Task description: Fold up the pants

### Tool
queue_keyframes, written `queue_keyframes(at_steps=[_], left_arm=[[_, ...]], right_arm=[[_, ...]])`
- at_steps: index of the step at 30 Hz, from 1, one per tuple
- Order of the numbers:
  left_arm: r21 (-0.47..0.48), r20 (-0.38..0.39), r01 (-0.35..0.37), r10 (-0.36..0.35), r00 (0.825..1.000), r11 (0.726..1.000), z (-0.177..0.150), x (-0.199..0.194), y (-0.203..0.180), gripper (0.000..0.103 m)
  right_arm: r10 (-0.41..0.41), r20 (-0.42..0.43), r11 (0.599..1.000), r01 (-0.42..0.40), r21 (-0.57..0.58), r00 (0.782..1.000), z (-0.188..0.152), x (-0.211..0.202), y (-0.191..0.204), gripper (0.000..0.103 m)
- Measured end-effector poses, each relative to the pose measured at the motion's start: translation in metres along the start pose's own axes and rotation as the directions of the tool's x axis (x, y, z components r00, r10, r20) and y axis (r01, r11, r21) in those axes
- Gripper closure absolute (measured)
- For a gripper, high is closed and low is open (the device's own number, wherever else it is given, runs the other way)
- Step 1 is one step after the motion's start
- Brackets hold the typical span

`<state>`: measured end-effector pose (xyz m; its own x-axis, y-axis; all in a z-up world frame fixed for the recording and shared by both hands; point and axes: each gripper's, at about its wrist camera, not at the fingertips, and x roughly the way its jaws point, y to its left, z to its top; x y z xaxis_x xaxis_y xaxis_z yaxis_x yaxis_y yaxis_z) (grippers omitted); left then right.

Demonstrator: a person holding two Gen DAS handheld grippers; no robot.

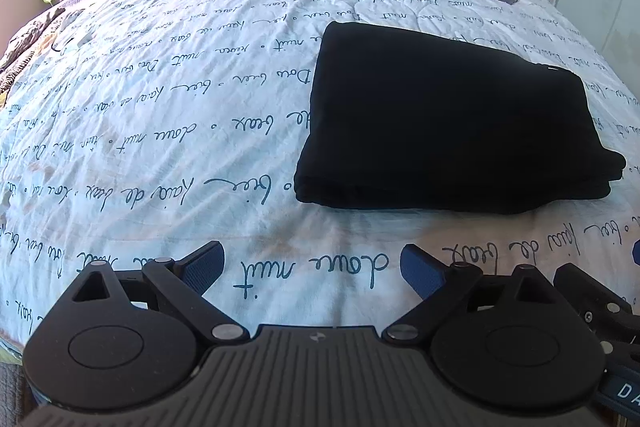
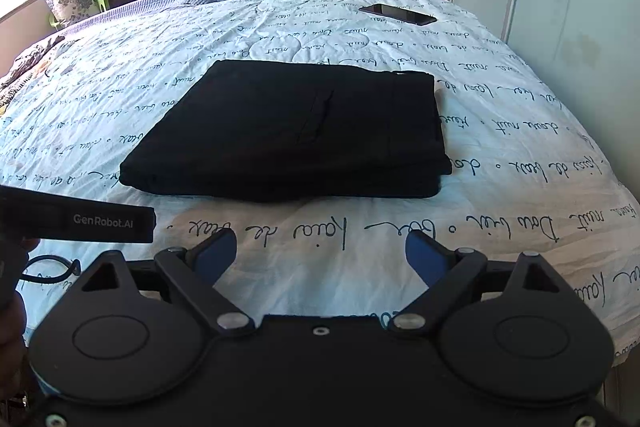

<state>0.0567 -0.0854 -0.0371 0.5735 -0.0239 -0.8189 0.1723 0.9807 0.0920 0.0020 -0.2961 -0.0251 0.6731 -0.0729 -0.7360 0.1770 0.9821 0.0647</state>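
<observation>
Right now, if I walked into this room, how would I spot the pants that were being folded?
Look at the big bed with the pale cover printed in dark handwriting. Near its front edge lie the pants, folded into a flat black rectangle. The only other dark thing on the cover is a thin, shiny phone far behind them.

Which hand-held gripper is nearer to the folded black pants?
Right, though only slightly. The right hand-held gripper faces the folded black pants squarely; the left hand-held gripper sits off their left corner. Both are open, touching nothing.
</observation>
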Motion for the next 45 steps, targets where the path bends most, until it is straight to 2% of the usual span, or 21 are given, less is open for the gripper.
queue_keyframes(at_steps=[45], left_arm=[[0.027, -0.017, -0.012, 0.012, 1.0, 1.0, -0.003, 0.0054, -0.0051, 0.007]], right_arm=[[0.02, 0.0, 1.0, -0.02, 0.015, 1.0, -0.0064, 0.0042, -0.0074, 0.011]])
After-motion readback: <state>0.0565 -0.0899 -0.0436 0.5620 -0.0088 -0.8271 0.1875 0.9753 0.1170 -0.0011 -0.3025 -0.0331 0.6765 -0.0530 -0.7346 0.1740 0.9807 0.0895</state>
